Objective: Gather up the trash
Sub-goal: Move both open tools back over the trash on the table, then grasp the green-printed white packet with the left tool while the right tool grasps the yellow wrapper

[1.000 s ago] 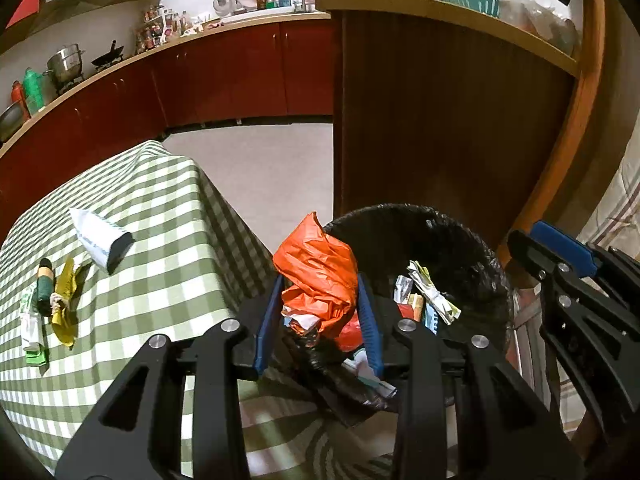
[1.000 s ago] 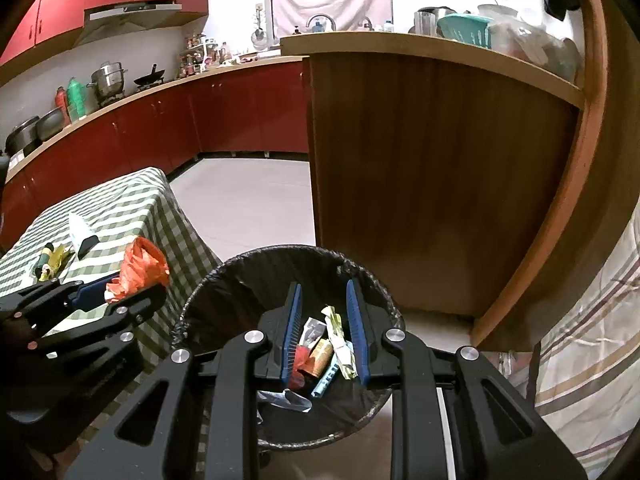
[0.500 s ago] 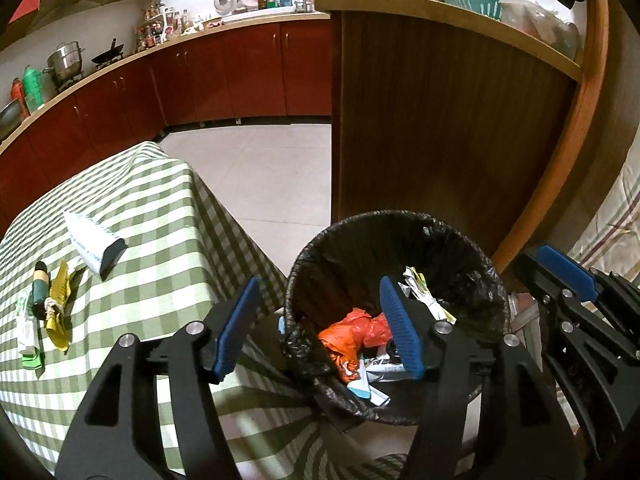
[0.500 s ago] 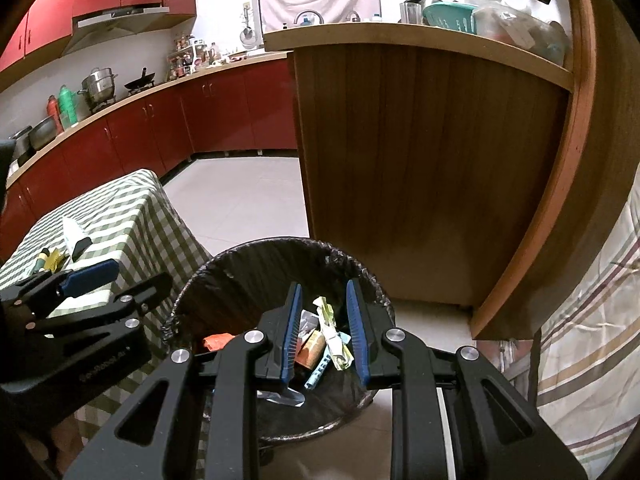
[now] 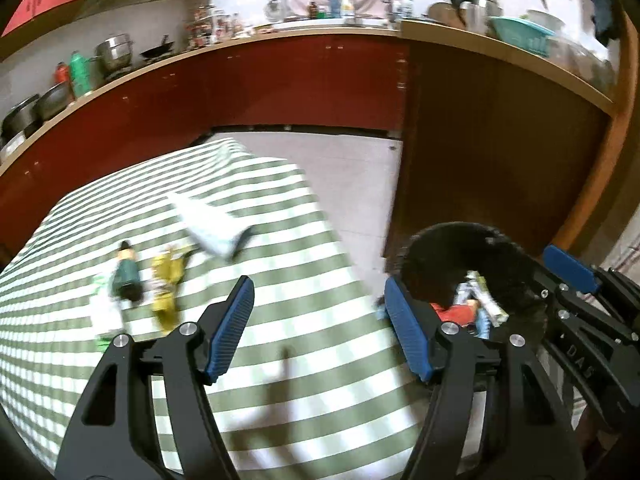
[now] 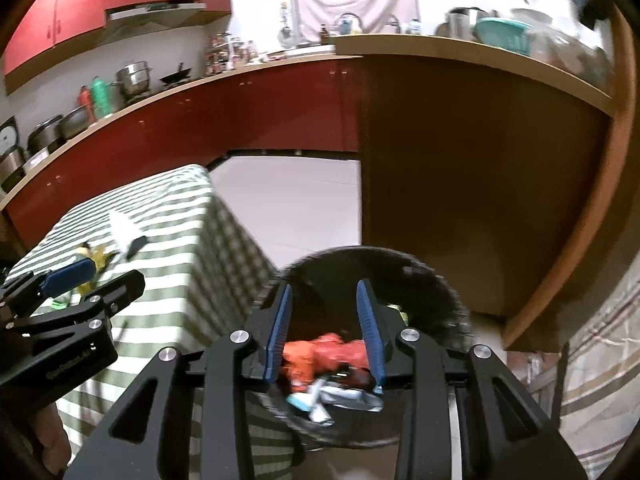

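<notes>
My left gripper [image 5: 320, 314] hangs over the green checked table [image 5: 304, 360], its jaws opening with nothing between them. Ahead of it on the cloth lie a white tube [image 5: 212, 228], a yellow wrapper [image 5: 166, 288], a small green bottle [image 5: 128, 276] and pale scraps [image 5: 102, 312]. The black-lined trash bin [image 5: 460, 240] stands off the table's right edge, with the orange bag [image 5: 456, 312] and several wrappers inside. My right gripper [image 6: 324, 320] is above the bin [image 6: 440, 284], jaws opening and empty, the orange bag [image 6: 324, 352] below them. The left gripper [image 6: 100, 280] shows at that view's left.
A wooden counter wall [image 5: 500, 160] rises just behind the bin. Red kitchen cabinets [image 5: 240, 92] with pots on top run along the back. Tiled floor [image 5: 352, 176] lies between the table and the cabinets. A striped cloth [image 6: 600, 360] is at the far right.
The left gripper let go of the orange bag, which dropped into the bin, then swung left over the table with its jaws wider. The right gripper's jaws have spread apart.
</notes>
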Demonstrator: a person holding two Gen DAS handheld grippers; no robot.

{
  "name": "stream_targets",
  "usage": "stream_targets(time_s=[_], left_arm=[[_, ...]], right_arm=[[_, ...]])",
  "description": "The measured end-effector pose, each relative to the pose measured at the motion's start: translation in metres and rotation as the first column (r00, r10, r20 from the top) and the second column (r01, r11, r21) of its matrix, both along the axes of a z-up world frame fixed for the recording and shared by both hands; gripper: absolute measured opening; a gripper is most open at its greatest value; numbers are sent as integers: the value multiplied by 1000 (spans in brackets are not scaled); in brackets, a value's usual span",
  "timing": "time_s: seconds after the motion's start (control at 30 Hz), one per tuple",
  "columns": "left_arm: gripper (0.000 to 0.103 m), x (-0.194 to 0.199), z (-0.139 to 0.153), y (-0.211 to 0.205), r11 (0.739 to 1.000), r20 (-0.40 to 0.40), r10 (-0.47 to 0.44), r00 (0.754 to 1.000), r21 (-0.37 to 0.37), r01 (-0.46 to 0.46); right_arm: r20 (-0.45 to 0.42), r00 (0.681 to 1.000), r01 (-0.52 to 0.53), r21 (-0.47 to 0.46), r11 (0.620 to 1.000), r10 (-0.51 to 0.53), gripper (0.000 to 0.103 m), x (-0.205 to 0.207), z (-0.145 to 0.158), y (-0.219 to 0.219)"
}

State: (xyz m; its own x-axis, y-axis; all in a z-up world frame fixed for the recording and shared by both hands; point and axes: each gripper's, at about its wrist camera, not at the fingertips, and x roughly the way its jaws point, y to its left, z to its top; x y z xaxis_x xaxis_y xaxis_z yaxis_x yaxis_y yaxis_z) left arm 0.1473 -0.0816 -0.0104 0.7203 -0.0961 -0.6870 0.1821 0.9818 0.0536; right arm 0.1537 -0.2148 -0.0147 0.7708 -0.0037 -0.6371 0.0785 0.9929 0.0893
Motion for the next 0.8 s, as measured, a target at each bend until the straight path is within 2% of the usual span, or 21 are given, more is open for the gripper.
stream_targets(time_s=[0.17, 0.43, 0.57, 0.8], left_arm=[[66, -2, 3, 47, 996, 5, 92, 996, 11, -92], [67, 0, 0, 120, 972, -9, 234, 972, 20, -234], [70, 7, -4, 148, 958, -24, 287, 958, 16, -286], [72, 22, -14, 175, 949, -55, 316, 947, 1, -317]], right_arm=[[6, 997, -71, 5, 997, 71, 37, 8, 3, 38], [-7, 984, -179, 12, 984, 179, 38, 20, 5, 97], [-18, 974, -227, 9, 974, 228, 38, 26, 4, 126], [-34, 960, -279, -2, 960, 279, 38, 39, 3, 158]])
